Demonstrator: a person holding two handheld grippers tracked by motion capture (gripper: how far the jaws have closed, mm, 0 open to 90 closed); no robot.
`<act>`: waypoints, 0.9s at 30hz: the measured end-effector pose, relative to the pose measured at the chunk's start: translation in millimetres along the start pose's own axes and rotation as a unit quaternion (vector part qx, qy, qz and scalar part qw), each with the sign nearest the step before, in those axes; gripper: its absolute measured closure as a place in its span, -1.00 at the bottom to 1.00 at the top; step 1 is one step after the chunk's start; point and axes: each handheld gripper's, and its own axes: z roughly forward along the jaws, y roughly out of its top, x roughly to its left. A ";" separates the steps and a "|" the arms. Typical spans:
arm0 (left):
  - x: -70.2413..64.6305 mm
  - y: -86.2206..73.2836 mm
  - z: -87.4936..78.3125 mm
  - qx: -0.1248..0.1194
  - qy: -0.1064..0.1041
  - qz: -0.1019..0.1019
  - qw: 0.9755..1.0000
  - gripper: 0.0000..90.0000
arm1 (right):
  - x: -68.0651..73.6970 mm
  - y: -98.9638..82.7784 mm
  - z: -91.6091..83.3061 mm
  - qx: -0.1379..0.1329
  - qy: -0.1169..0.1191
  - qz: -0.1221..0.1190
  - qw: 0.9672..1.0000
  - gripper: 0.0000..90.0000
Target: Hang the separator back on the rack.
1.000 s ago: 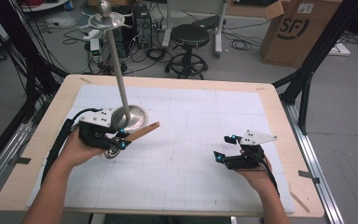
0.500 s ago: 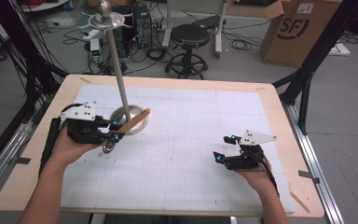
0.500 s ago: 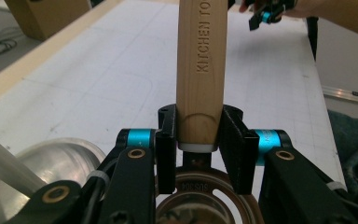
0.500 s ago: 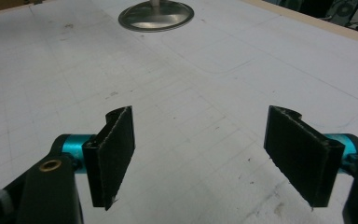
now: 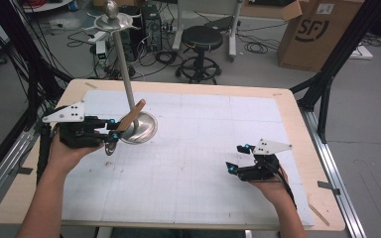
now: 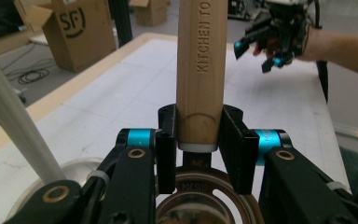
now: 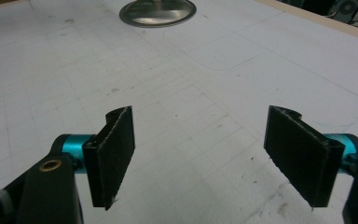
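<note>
Gripping one wooden handle (image 6: 200,70), the left hand-held gripper (image 5: 110,135) has its two black jaws pressed against the handle's lower end, just above a white collar and a round metal part that hangs below the jaws in the left gripper view. The handle is stamped with the letters "KITCHEN TO" and rises straight away from the jaws; in the high view it slants up from the jaw tips toward the pole (image 5: 124,69). One metal stand is on the bench (image 5: 287,119): a single slanting pole on one round, dished base (image 5: 146,130), which lies right at the left hand-held gripper's jaw tips. I cannot tell whether the tool touches the base. The dish of the base holds nothing that I can make out beyond the pole's foot.

The right hand-held gripper (image 7: 199,158) has its two jaws spread wide with nothing between them, over bare white gridded sheet (image 7: 205,79); the base lies well ahead of it. The two hand-held grippers are well apart, one in each of the person's two hands.
</note>
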 end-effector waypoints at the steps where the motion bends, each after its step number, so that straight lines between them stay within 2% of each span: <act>1: 1.5 -0.4 -2.0 -0.008 0.000 -0.003 1.000 0.53 | 0.1 -0.1 0.4 0.001 0.002 0.001 1.000 -0.47; 9: 6.6 3.0 -11.3 -0.041 0.010 -0.015 0.999 0.53 | -0.4 2.3 -0.3 -0.005 0.002 -0.001 1.000 -0.47; 14: 6.8 16.0 -13.5 -0.057 0.017 -0.006 0.998 0.53 | -0.2 2.7 1.2 -0.003 0.002 -0.003 1.000 -0.47; 21: 8.8 29.8 -22.4 -0.063 0.035 0.003 0.997 0.53 | 0.1 5.1 1.8 -0.005 0.005 -0.003 1.000 -0.47; 27: 17.3 34.4 -34.4 -0.076 0.046 -0.002 0.996 0.53 | 0.8 5.8 2.6 -0.004 0.005 -0.006 1.000 -0.47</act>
